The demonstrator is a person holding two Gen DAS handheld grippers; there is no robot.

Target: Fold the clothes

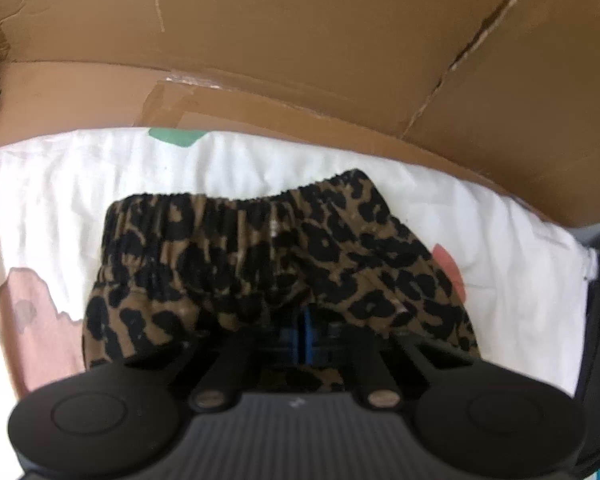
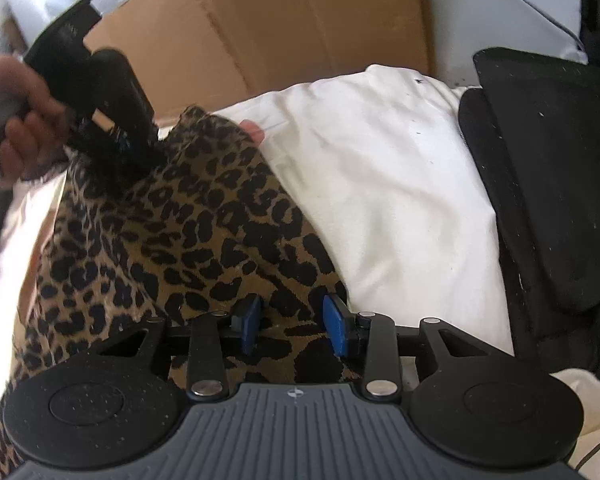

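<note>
Bright diffuse daylight, white sheet near blown out, soft shadows, heavy fisheye bend at edges, left view soft overall, hand motion-blurred.

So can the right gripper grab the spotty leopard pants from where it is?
Probably yes. The right gripper is open, its blue pads standing apart right over the leopard pants, with nothing between them. The left gripper is at the far end, out of its way.
</note>
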